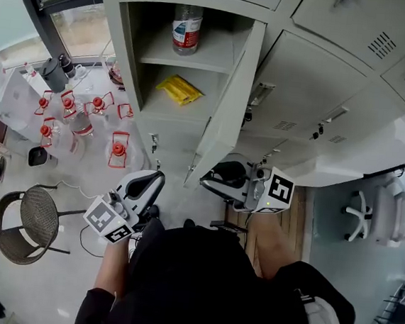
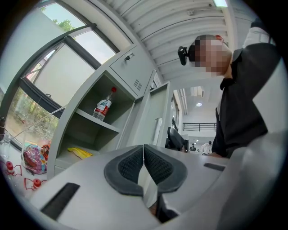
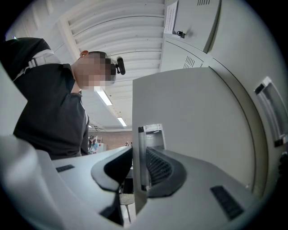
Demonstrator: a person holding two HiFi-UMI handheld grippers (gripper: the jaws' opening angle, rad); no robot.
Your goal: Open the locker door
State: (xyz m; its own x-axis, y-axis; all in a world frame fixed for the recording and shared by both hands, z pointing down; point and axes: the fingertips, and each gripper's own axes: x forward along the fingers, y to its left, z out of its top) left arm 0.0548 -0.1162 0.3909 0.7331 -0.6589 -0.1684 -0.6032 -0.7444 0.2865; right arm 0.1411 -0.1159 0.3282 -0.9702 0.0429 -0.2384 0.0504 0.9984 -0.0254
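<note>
The pale grey metal locker door (image 1: 226,103) is standing swung out from its open compartment, hinged on the right, its free edge pointing down toward the person. The right gripper (image 1: 211,183) is pinching that free edge, one pad lying against each face of the panel in the right gripper view (image 3: 139,157). Inside the grey locker (image 1: 127,58), a clear plastic water bottle with a red-and-white label (image 1: 187,28) is standing on the upper shelf, and a crumpled yellow packet (image 1: 179,89) is lying on the shelf below. The left gripper (image 1: 156,180) is hanging left of the door, apart from it, its jaws pressed together on nothing (image 2: 143,155).
</note>
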